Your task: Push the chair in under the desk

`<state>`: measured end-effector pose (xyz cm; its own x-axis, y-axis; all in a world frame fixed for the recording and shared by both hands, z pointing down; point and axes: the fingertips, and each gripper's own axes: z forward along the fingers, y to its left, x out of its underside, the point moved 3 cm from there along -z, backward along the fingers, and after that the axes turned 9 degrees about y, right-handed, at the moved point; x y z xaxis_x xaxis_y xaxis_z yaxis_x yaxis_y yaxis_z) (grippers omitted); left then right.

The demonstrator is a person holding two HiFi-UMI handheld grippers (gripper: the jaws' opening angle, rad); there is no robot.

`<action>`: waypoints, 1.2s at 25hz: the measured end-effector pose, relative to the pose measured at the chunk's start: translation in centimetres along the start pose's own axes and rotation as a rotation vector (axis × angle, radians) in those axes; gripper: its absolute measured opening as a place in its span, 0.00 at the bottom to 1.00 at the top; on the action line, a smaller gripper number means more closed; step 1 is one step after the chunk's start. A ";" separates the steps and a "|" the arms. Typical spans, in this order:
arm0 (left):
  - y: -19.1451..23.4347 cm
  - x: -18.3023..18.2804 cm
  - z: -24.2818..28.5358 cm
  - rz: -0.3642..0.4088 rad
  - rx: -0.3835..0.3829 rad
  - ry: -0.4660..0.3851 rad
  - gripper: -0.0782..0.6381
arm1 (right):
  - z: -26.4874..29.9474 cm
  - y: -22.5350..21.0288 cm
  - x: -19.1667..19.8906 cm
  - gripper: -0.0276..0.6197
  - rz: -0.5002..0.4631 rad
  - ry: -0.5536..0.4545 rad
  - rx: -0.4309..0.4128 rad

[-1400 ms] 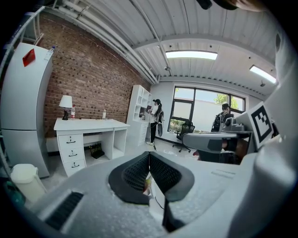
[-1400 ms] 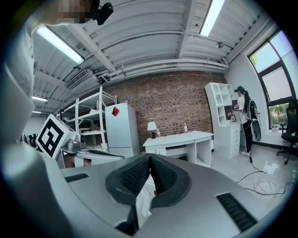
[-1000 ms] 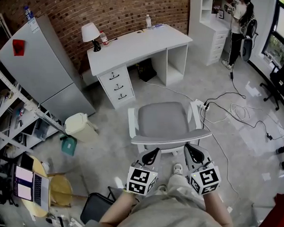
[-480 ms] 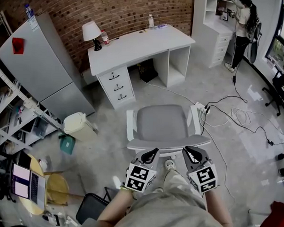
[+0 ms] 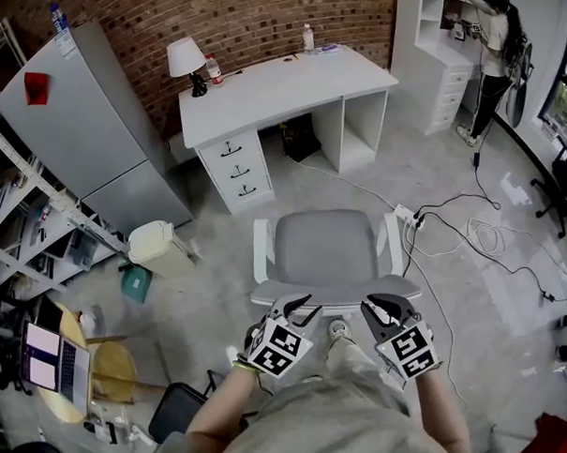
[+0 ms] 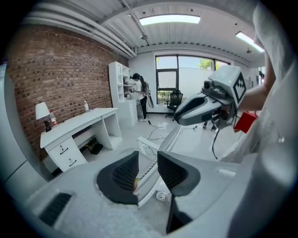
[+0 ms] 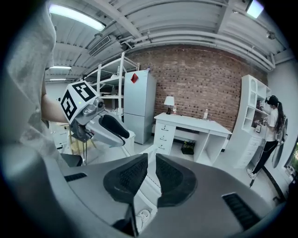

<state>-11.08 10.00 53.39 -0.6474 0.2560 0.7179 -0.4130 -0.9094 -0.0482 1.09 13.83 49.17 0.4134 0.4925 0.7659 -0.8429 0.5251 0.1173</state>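
The chair has a grey seat (image 5: 325, 243) and white armrests, and stands on the floor in front of the white desk (image 5: 290, 85), with a gap of floor between them. Its backrest top edge (image 5: 337, 291) faces me. My left gripper (image 5: 299, 309) is at the left end of that edge; its jaws have just been opening and stand apart, with the backrest rim (image 6: 169, 139) seen through the gap and no pad pressing on it. My right gripper (image 5: 378, 309) is shut at the right end of the edge, holding nothing. In its own view a white chair part (image 7: 144, 200) lies below the jaws.
A grey fridge (image 5: 82, 118) and metal shelving stand at the left, with a cream bin (image 5: 156, 248) near the chair's left. A power strip and cables (image 5: 406, 215) lie on the floor to the chair's right. A person (image 5: 503, 43) stands by the white cabinet at the far right.
Both grippers have come down closer to the chair's backrest edge. The left gripper's jaws, shut before, now stand apart. The chair has not visibly moved toward the desk.
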 end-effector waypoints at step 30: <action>0.3 4.6 5.7 0.608 0.130 0.441 0.36 | 6.4 0.7 5.0 0.19 -0.682 0.463 -0.217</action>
<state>-10.57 9.00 60.59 -0.9439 -0.2202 0.2461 0.1593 -0.9564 -0.2447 0.32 12.23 57.13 0.9456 0.2298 0.2302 -0.2934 0.9081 0.2989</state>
